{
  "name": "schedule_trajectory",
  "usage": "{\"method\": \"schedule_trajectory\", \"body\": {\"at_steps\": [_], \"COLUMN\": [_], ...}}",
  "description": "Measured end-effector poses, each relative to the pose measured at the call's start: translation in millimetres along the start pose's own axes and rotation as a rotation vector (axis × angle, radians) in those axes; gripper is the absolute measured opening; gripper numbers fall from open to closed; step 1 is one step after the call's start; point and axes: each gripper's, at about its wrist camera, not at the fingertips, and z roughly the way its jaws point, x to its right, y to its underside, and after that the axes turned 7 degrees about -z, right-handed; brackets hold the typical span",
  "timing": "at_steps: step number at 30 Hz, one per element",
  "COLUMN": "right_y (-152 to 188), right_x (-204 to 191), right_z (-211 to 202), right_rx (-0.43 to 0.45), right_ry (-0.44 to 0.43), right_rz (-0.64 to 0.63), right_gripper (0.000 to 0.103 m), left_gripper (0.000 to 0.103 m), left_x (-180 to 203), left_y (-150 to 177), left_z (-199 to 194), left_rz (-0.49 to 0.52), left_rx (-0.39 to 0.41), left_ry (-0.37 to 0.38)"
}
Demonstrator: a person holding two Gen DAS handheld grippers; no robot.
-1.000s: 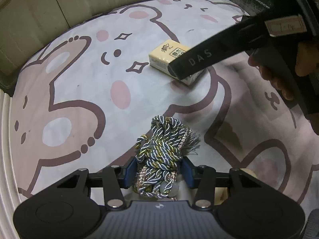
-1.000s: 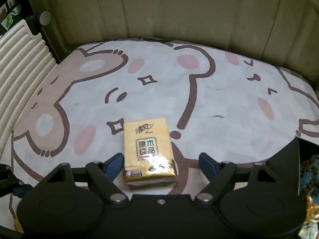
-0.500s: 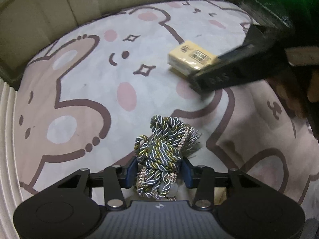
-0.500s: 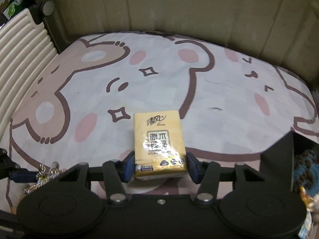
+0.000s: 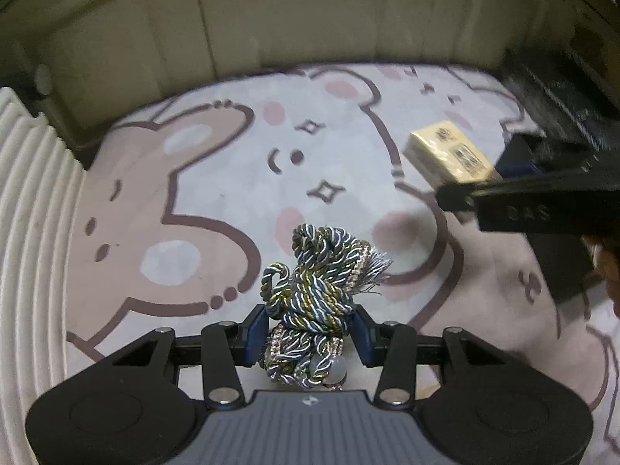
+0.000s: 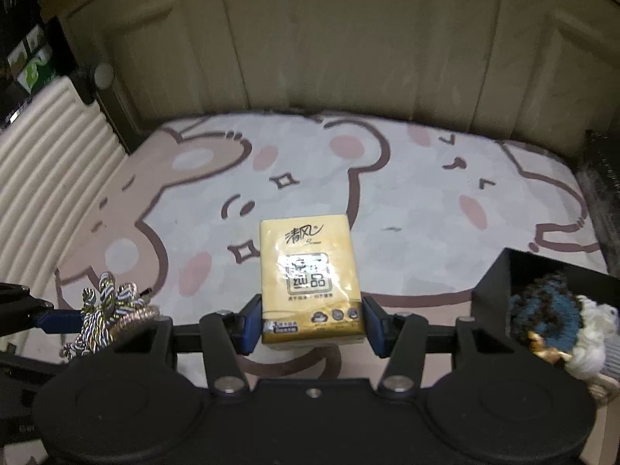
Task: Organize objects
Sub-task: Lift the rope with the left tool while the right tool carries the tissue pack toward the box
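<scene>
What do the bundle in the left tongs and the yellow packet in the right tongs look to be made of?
The bundle looks like twisted textile cord, blue-grey, white and metallic gold strands, with a frayed tassel end and what seem to be small beads; partly shiny. The yellow packet seems to be a soft pack in thin glossy plastic film: glare streaks and slight wrinkles cross its printed face. Its contents cannot be seen.

One tissue pack (image 6: 312, 281) (yellow), one rope bundle (image 5: 314, 293).

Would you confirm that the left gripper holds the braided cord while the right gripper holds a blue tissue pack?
Not quite: the tissue pack in the right gripper is yellow, as the right wrist view shows. The left gripper does hold the braided cord.
</scene>
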Motion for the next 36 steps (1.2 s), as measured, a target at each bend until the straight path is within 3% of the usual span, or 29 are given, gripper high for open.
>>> {"method": "schedule_trajectory", "body": {"at_steps": [20,30,36], "right_y": [4,4,12], "right_x": [39,51,66], "right_z": [-91,-116,-128], "right_rx": [0.142,0.153,0.146], "right_ry": [0.091,0.136,0.177], "right_rz": [0.116,0.097,0.117], "right_gripper": [0.054,0.054,0.054], "left_gripper": [0.047,0.047,0.047], "left_x": [28,46,68], "left_y": [-16,-25,-28], "left_z": [-55,-70,-70], "left_rz": [-0.178,-0.266,-0.256], "left_rx": [0.221,0.298,0.309], "left_ry": [0.007,0.026,0.042]}}
